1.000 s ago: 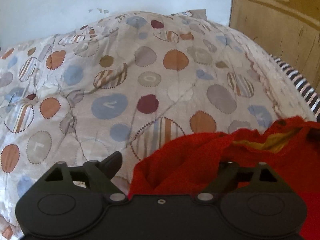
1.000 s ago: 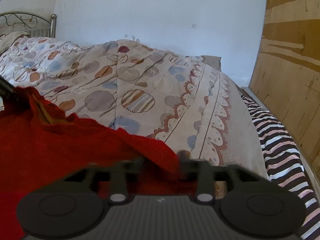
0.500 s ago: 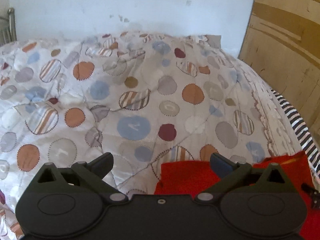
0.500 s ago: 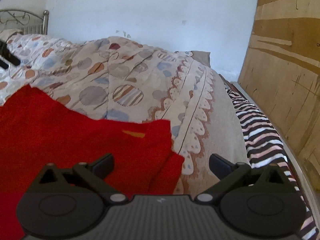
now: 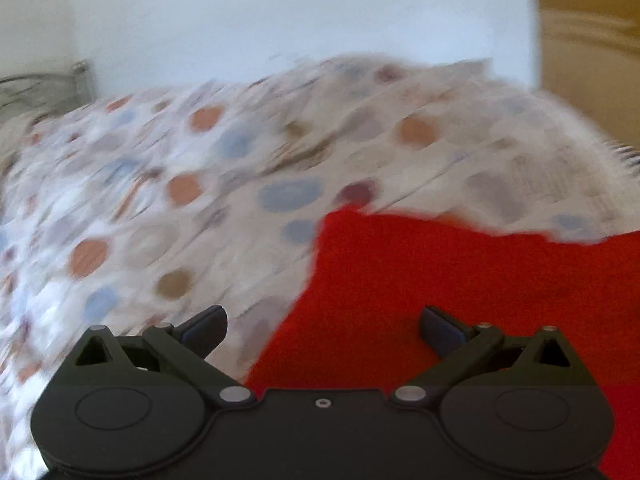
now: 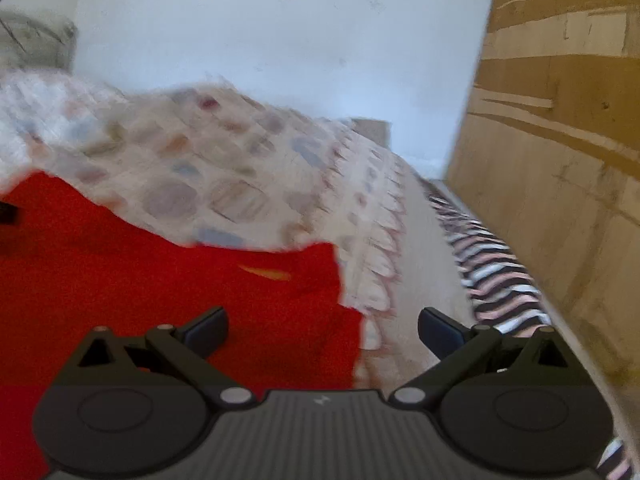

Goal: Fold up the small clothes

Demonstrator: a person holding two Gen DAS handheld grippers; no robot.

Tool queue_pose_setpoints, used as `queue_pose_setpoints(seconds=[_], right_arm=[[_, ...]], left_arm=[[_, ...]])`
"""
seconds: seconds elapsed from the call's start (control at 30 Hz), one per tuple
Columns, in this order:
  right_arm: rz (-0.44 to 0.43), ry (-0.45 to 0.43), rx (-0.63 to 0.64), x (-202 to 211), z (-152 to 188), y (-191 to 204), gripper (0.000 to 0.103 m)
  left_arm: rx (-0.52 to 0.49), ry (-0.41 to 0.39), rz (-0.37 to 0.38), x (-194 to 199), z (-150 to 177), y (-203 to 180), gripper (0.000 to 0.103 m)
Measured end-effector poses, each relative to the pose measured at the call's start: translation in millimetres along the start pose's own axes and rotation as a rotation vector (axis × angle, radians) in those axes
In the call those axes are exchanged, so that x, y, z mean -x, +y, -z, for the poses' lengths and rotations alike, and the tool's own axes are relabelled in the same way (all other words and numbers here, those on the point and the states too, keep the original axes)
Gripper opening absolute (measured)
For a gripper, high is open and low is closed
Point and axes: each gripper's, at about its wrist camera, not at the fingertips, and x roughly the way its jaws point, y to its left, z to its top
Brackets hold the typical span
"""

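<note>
A red garment (image 5: 460, 280) lies flat on the spotted quilt (image 5: 200, 200). In the left wrist view it fills the lower right, and my left gripper (image 5: 322, 330) is open and empty above its left edge. In the right wrist view the garment (image 6: 160, 280) fills the lower left, with a small yellow mark near its far edge. My right gripper (image 6: 323, 330) is open and empty over the garment's right edge. Both views are motion-blurred.
The quilt (image 6: 240, 168) covers a bed. A striped sheet (image 6: 492, 264) shows along the bed's right side. A wooden panel (image 6: 560, 160) stands to the right. A white wall (image 5: 300, 12) and a metal headboard (image 5: 36, 88) are behind.
A second ago both grippers were shut on the raised, bunched garment. They opened and let it go; it now lies flat. Both grippers have since pulled back and are still moving.
</note>
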Motion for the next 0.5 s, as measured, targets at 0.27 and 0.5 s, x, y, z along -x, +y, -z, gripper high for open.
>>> queue_pose_setpoints(seconds=[0.27,0.5], right_arm=[[-0.238,0.039,-0.37,-33,36,-51,0.103],[-0.297,0.042,-0.448,-40,45,-66,0.103]], left_arm=[[0.313,0.032,0.207,-34,26,50,0.103],[0.297,0.021,0.201,-32,30,44,0.103]])
